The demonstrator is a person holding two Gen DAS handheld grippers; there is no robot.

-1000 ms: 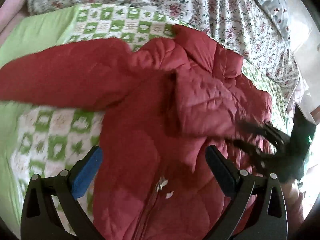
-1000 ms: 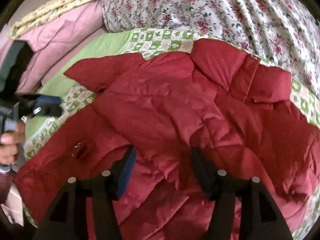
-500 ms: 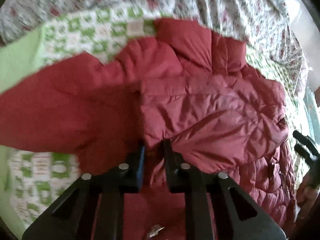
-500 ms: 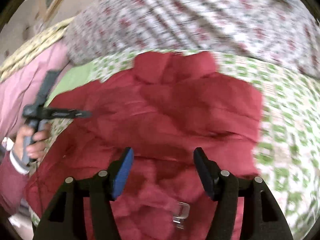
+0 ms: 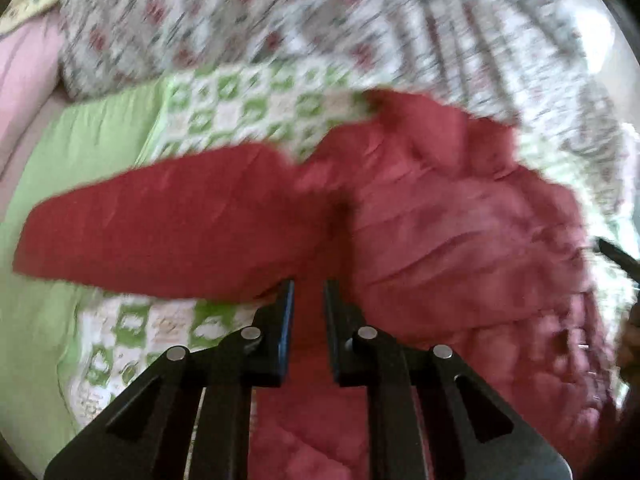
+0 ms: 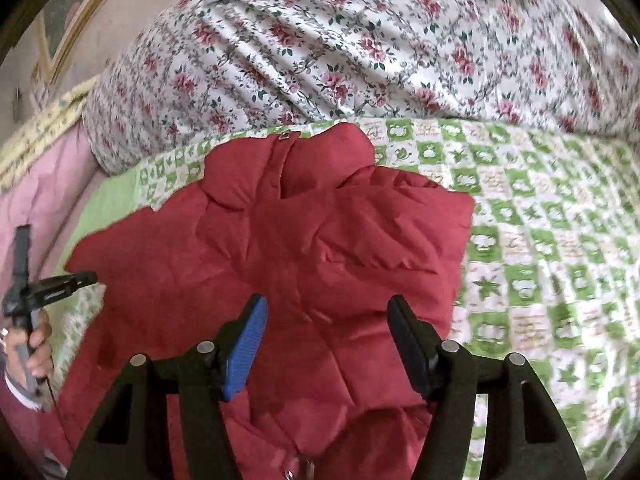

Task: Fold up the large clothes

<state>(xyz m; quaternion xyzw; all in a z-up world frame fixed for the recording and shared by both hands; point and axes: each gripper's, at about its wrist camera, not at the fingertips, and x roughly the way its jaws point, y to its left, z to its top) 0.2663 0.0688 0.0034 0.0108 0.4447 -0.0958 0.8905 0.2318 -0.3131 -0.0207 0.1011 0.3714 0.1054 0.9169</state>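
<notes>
A red quilted puffer jacket (image 6: 328,240) lies on a green-and-white patterned bedspread (image 6: 552,248); its right sleeve is folded across the chest and its collar points to the far side. In the blurred left wrist view the jacket (image 5: 440,232) fills the middle, with its other sleeve (image 5: 160,228) stretched out to the left. My left gripper (image 5: 308,292) has its jaws nearly together just above the jacket's side near the armpit; no cloth shows between them. It also shows in the right wrist view (image 6: 60,280). My right gripper (image 6: 326,312) is open and empty above the jacket's front.
A rolled floral duvet (image 6: 360,48) lies along the far side of the bed. A plain green sheet (image 5: 92,128) and pink bedding (image 6: 36,200) lie at the left. The bedspread is bare to the right of the jacket.
My left gripper went from wide open to nearly shut and moved toward the outstretched sleeve. My right gripper pulled back, still open, and the right sleeve now lies folded over the chest.
</notes>
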